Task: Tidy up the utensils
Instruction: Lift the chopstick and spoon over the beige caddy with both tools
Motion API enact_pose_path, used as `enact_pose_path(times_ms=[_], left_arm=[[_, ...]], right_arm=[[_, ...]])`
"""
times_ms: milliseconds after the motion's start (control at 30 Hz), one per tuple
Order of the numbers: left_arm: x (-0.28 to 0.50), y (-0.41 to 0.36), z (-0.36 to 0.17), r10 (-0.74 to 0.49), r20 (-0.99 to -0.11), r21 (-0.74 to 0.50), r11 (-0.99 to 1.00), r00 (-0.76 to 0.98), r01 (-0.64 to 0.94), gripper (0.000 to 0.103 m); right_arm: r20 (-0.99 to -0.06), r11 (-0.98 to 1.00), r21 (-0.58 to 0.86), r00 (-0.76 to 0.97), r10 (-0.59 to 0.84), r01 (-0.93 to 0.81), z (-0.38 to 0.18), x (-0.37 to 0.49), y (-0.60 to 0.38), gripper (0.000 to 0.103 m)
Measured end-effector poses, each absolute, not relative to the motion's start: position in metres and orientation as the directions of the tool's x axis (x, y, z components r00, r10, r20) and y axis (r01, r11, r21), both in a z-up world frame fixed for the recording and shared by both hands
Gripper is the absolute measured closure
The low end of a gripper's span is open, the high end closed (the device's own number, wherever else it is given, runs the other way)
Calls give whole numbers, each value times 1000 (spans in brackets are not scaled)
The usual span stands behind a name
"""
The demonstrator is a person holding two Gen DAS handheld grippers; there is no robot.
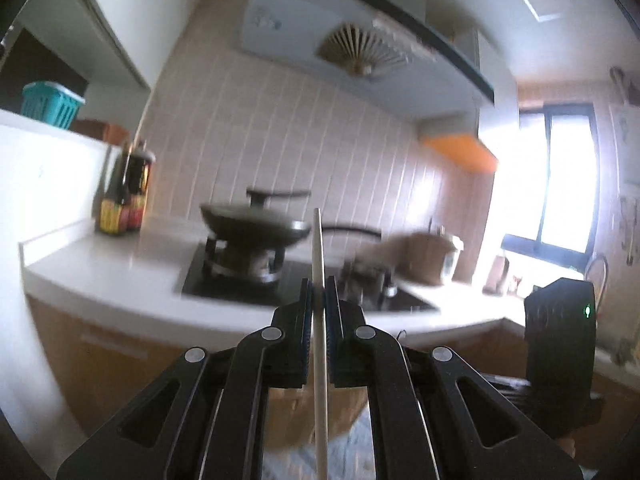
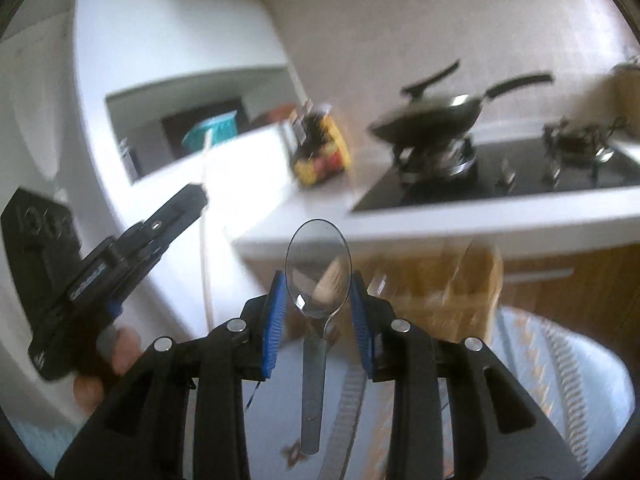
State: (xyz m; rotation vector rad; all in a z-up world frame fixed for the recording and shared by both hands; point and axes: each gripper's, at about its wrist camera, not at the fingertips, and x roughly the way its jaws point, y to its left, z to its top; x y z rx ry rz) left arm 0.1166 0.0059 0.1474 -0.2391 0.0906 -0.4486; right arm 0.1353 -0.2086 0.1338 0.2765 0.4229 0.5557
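Now, left tool clenched round pale slender chopstick; right tool gripping glossy oval-bowled spoon.

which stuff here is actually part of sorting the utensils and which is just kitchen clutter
In the job:
chopstick, clamped in the left gripper
spoon, bowl between the right gripper pads

Just lying about:
wok on the stove
sauce bottles
teal basket
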Motion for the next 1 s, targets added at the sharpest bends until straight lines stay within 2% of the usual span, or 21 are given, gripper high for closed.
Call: enact_pose_path(times_ms=[200,367,533,667,867,1000], left_arm=[[142,-3,160,-374,79,-296,876,924,380,99],[166,-3,158,-309,125,-320,887,943,334,99],[182,-2,149,-233,162,-301,914,959,273,99],[193,-7,137,-205,154,-282,928,967,242,99],[201,-21,117,-81,162,-198,974,984,113,99],[205,-25,107,-56,163,-179,980,985,85,99]], right_arm=[[-197,875,328,879,433,-357,162,157,-222,74],[-121,915,289,937,328,-283,170,175,-220,74],[-94,960,204,972,217,-194,165,193,-207,74],[-78,978,162,986,148,-134,147,202,-197,74],[-107,980,139,982,157,-141,130,215,-189,74],[-126,984,119,981,145,-130,116,219,-182,74]])
